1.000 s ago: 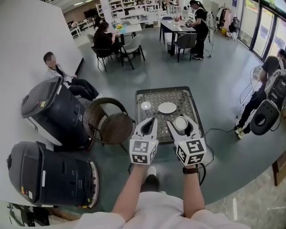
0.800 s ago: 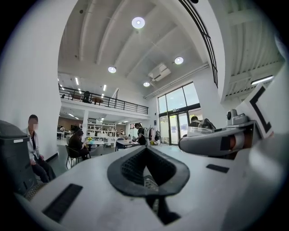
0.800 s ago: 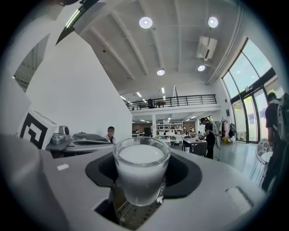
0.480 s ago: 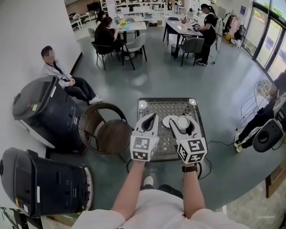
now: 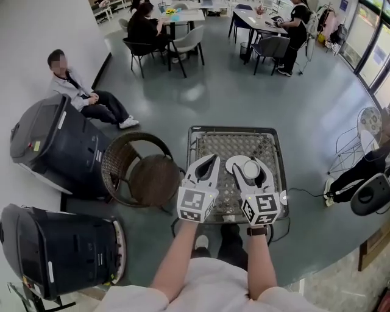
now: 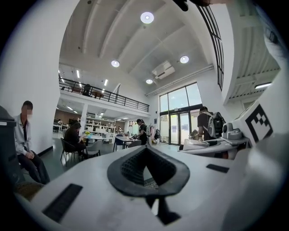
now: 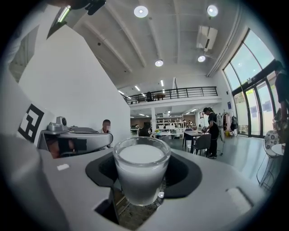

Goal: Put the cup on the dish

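Hovering above the dish (image 5: 233, 163) at the table's (image 5: 201, 138) right, the right gripper (image 5: 250, 164) clamps an upright glass cup (image 7: 141, 173); the left gripper (image 5: 213, 158) has jaws together, empty. Letting go too high or off-centre could topple it

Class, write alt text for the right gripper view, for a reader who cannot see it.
A glass cup, white inside, stands upright, clamped between the right gripper's grey jaws. Behind it is a bright hall with ceiling lights; the left gripper shows at left.
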The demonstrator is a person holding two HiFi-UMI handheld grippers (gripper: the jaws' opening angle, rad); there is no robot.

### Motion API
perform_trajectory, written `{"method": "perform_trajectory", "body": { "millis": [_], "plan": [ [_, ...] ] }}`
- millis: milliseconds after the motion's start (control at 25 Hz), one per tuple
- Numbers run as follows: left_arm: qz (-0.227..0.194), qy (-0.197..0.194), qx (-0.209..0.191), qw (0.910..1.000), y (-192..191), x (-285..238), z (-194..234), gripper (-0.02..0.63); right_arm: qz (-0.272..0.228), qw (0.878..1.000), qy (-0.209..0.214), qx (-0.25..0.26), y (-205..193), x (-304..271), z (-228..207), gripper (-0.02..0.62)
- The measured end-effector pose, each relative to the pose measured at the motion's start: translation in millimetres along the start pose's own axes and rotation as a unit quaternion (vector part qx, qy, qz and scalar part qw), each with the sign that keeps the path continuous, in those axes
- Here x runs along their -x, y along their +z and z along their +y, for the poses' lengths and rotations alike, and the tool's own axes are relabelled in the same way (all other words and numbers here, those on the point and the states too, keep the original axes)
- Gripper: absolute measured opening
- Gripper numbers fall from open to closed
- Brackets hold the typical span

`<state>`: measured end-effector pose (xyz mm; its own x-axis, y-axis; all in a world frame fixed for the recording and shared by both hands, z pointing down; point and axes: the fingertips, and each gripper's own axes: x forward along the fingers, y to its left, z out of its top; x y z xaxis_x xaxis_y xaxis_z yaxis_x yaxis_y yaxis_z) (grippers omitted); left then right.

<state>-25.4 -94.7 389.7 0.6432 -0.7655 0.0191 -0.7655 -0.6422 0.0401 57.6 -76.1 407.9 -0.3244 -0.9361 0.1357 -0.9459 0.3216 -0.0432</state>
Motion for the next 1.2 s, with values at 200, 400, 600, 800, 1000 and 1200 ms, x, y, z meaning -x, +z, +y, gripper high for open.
{"method": "perform_trajectory", "body": {
  "millis": [200, 400, 600, 800, 1000, 1200],
  "plan": [
    [0.023, 0.016, 0.006, 0.9996, -37, -34, 16, 0.005, 0.026, 1.000, -0.006, -0.005, -40, -32, -30, 0.254],
    [0.038, 0.020, 0.001, 0.9991, -70, -65, 22, 0.005, 0.056, 0.998, -0.016, -0.020, -84, -57, -55, 0.253],
    [0.063, 0.003, 0.008, 0.9980, -98, -93, 15, 0.005, 0.077, 0.997, -0.025, -0.011, -117, -68, -80, 0.253],
    [0.077, -0.010, 0.007, 0.9970, -125, -106, 11, 0.005, 0.088, 0.994, -0.015, 0.057, -151, -82, -87, 0.253],
    [0.084, -0.014, 0.004, 0.9963, -149, -117, 4, 0.005, 0.113, 0.993, 0.005, 0.036, -190, -95, -99, 0.253],
    [0.103, -0.017, 0.023, 0.9943, -177, -129, 0, 0.005, 0.147, 0.989, 0.015, -0.010, -236, -107, -112, 0.253]
  ]
}}
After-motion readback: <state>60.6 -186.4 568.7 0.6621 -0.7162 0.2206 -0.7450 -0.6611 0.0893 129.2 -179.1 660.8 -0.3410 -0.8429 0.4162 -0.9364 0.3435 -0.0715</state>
